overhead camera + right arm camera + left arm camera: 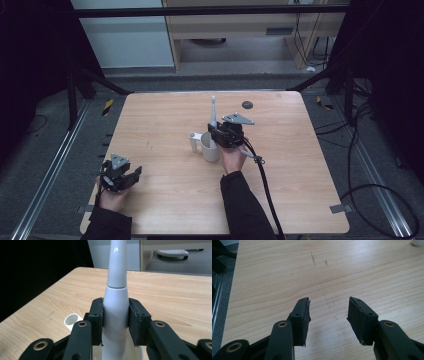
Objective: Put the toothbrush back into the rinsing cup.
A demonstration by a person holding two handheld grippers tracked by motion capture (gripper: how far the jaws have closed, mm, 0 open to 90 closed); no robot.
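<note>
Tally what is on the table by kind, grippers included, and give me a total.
Grippers: 2, the left gripper open over bare wood, the right gripper shut on the toothbrush.
White electric toothbrush: 1, upright, its base inside the cup.
White cup: 1.
Small white tube: 1, standing beside the cup.
Dark round disc: 1, near the far edge.
Total: 6.

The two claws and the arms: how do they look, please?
Both the left claw and the right claw are black, with brass-coloured rivets and ribbed pads. Each carries a grey three-cornered plate. A black cable trails from the right one. The sleeves are dark.
</note>
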